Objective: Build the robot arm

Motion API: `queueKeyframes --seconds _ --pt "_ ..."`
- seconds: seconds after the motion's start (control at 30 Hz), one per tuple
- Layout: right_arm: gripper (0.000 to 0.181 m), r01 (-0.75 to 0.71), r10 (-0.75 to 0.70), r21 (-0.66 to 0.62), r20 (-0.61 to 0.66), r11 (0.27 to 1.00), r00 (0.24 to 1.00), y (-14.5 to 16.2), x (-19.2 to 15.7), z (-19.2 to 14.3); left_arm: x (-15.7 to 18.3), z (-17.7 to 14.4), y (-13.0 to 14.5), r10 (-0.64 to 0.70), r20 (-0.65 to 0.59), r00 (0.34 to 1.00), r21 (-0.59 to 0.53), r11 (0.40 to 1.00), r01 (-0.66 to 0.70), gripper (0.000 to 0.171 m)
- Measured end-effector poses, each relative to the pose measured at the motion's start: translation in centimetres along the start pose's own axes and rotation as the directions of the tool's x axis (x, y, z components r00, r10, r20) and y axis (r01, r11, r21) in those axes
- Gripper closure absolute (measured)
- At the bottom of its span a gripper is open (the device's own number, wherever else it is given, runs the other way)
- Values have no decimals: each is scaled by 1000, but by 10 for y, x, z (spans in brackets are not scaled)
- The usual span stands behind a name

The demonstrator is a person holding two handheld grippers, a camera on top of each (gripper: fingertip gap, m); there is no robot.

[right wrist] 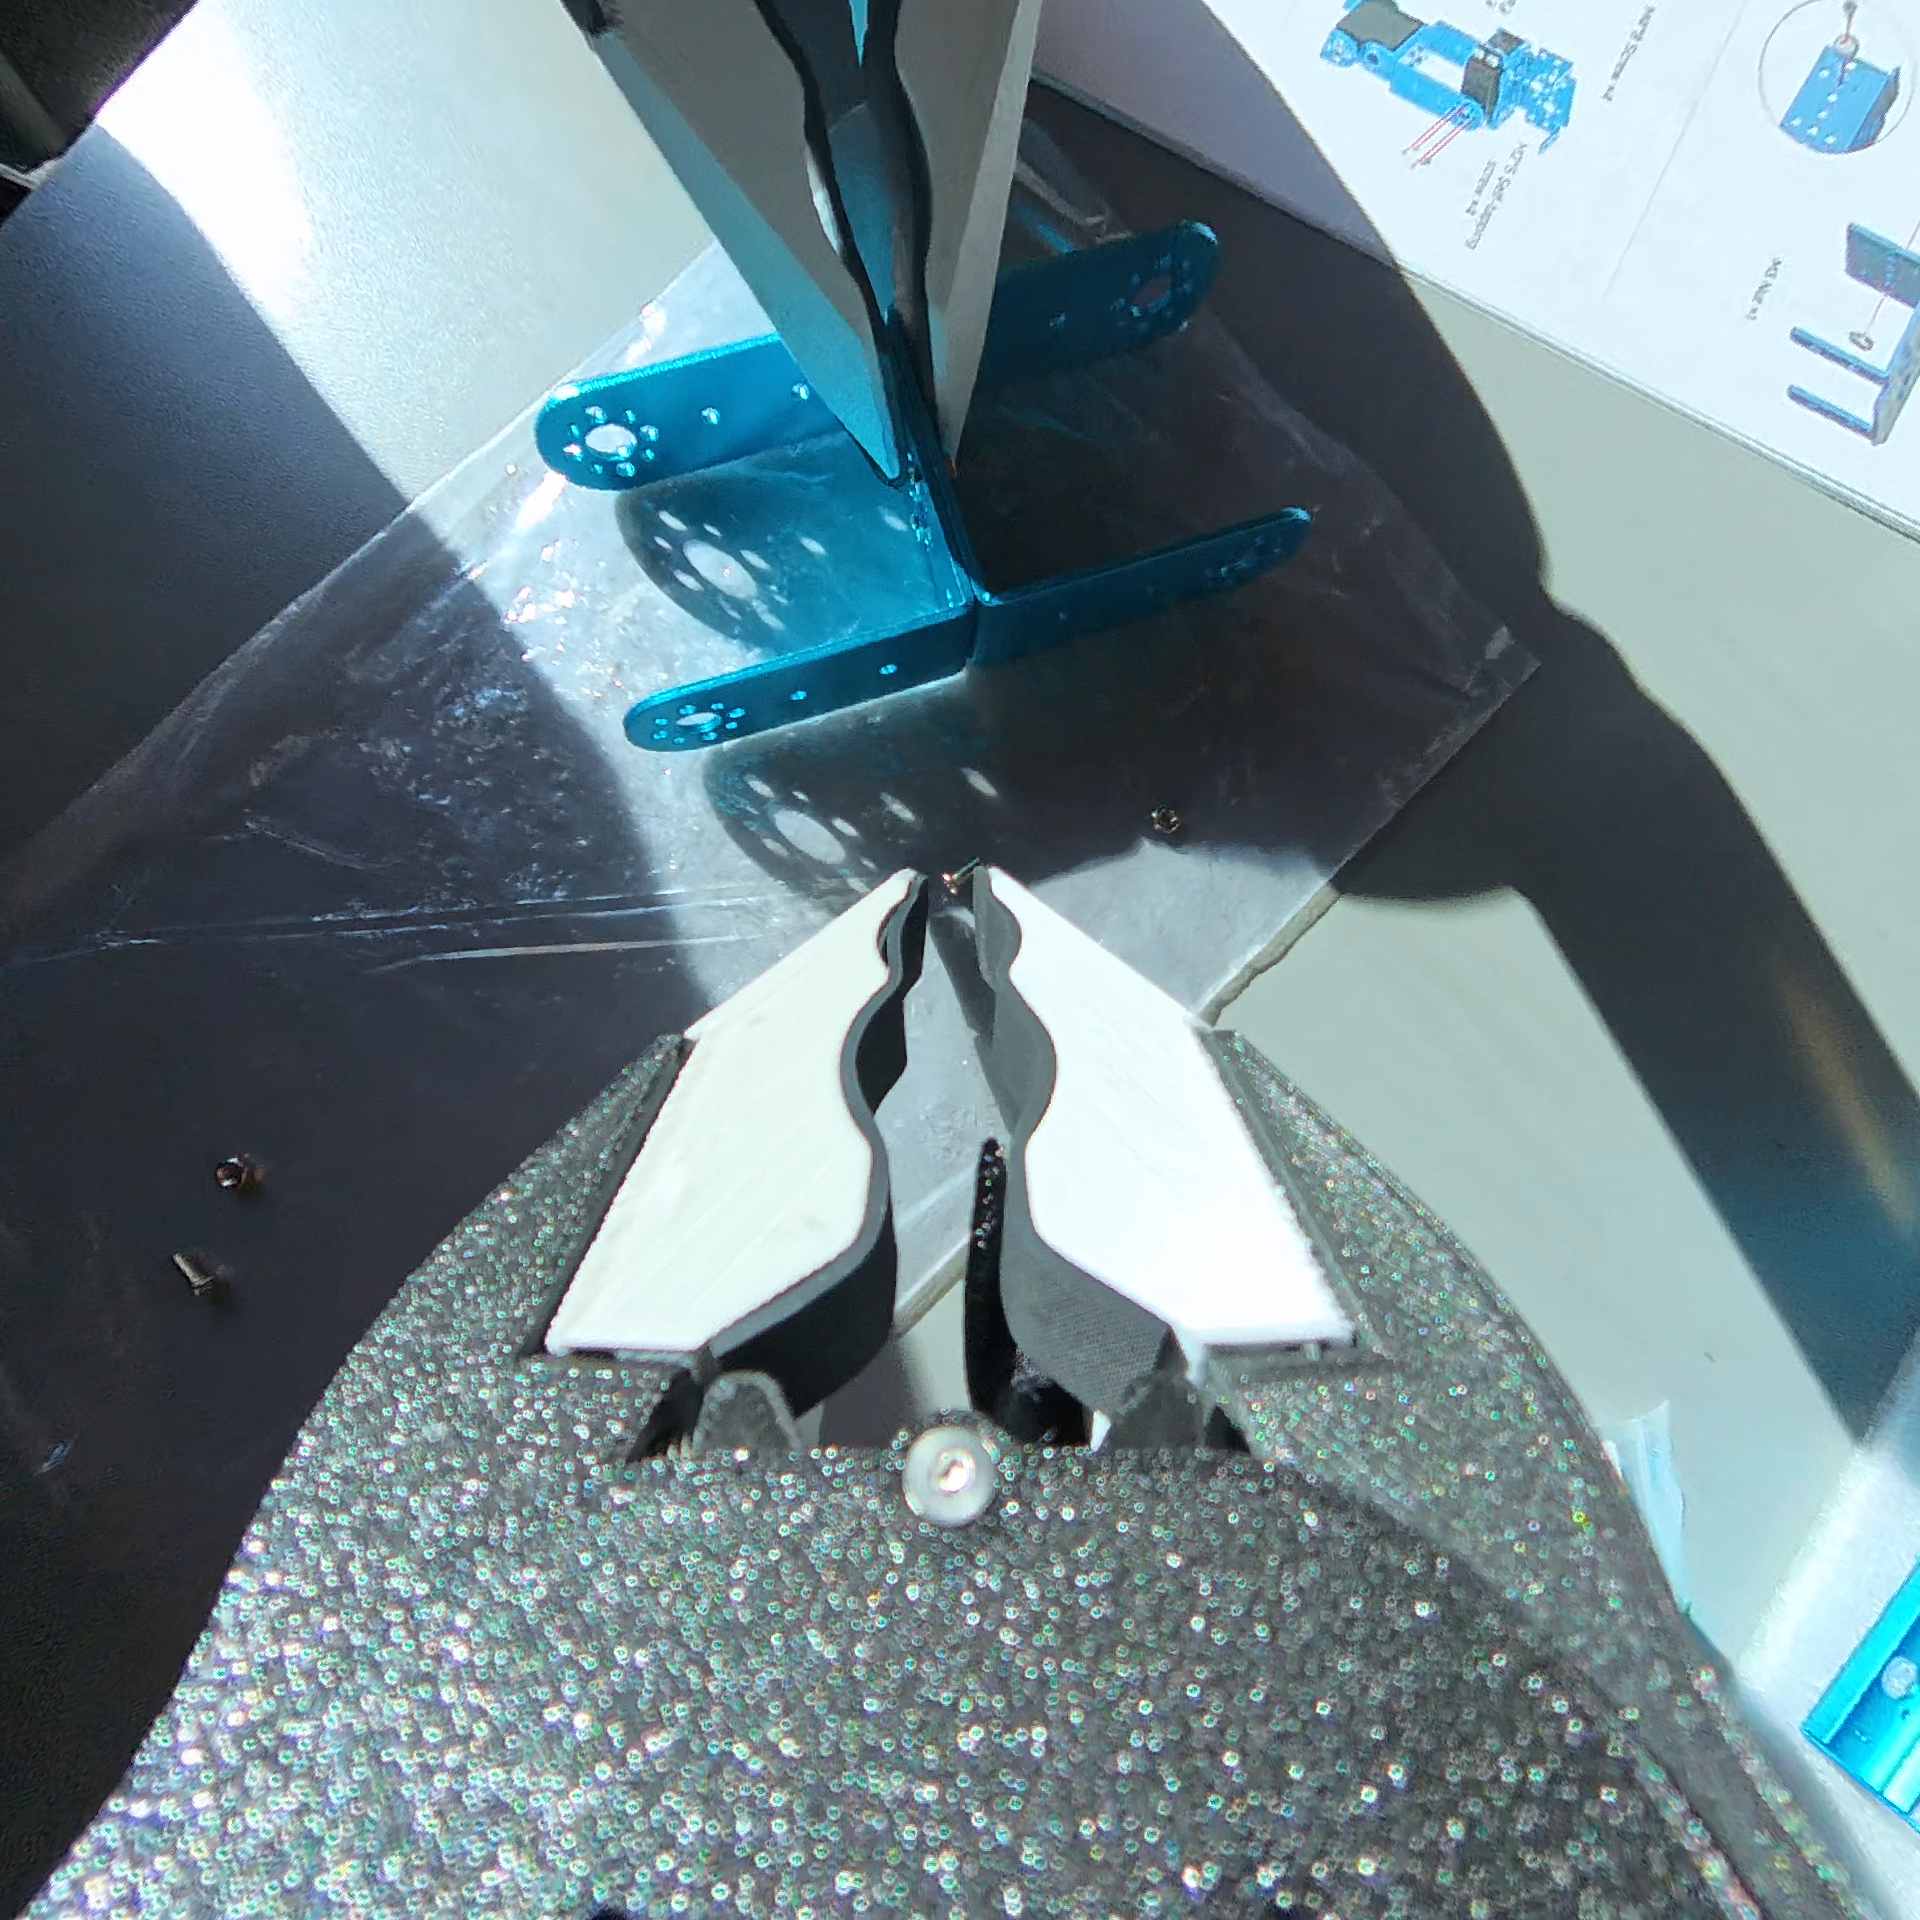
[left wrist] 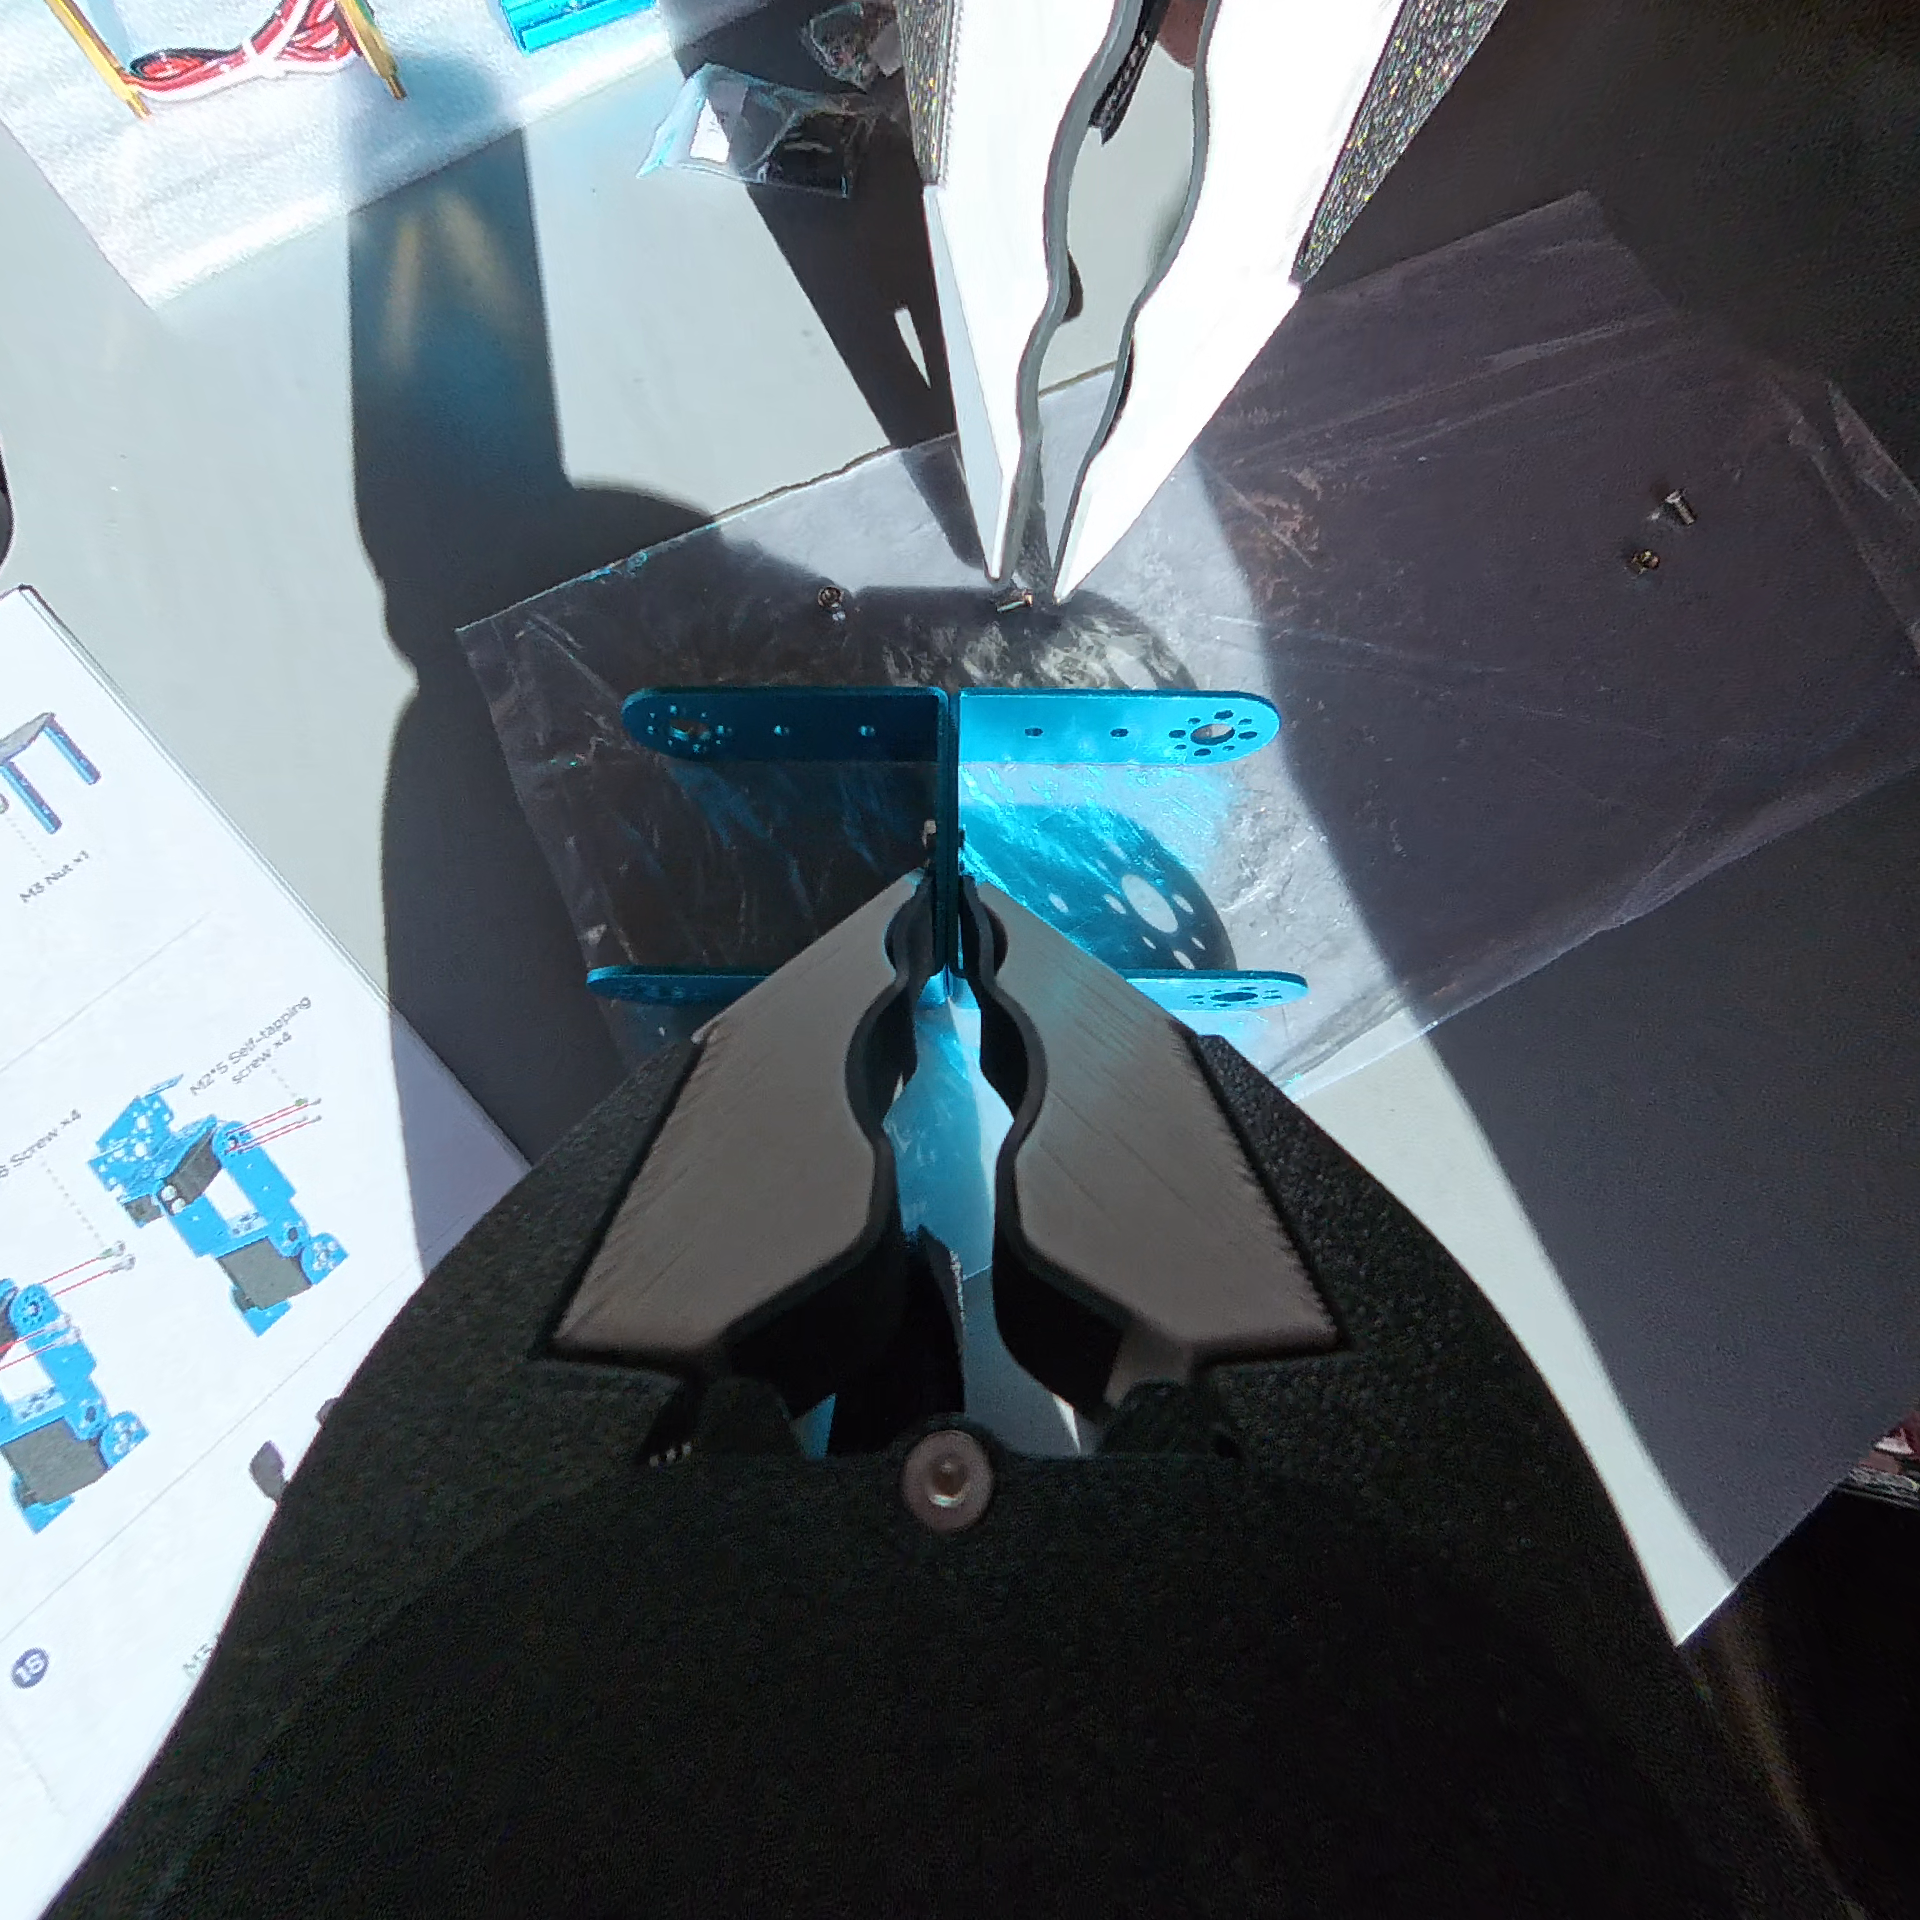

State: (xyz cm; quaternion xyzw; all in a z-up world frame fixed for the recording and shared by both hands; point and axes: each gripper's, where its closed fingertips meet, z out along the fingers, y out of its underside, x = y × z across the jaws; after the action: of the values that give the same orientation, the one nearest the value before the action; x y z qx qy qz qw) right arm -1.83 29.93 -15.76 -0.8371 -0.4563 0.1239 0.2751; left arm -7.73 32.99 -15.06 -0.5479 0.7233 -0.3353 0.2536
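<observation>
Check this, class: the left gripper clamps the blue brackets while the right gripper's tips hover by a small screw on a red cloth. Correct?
Not quite. The left gripper clamps the blue brackets, and the right gripper is by the small screw, but that lies on a clear plastic sheet, as the right wrist view shows.

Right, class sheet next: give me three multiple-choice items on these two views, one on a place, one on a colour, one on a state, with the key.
1. Where does the small screw at the tips of the right gripper lie? A on the clear plastic sheet; B inside a box; C in a cup.
2. What colour are the metal brackets? A red; B blue; C yellow.
3. How is the left gripper? A wide open in the air; B shut on the brackets' upright plates; C lying on its side.
Key: 1 A, the screw rests on the sheet; 2 B, both views show blue metal; 3 B, its fingers pinch the back-to-back plates.
</observation>
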Motion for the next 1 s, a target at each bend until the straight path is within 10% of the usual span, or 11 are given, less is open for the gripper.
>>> queueKeyframes --seconds 0.43,0.73,1.0 --pt "181 28 -28 12 -45 1000 999 -6 4 2 2 0 0 -13 -2 1000 -5 1000 13 169" --pt "181 159 -149 138 -79 978 986 -71 -24 -19 -2 -3 -3 -105 -11 994 10 994 105 169" --pt "181 183 -186 -32 -143 983 972 -61 -16 21 -2 -1 -1 -90 25 996 2 996 90 169"
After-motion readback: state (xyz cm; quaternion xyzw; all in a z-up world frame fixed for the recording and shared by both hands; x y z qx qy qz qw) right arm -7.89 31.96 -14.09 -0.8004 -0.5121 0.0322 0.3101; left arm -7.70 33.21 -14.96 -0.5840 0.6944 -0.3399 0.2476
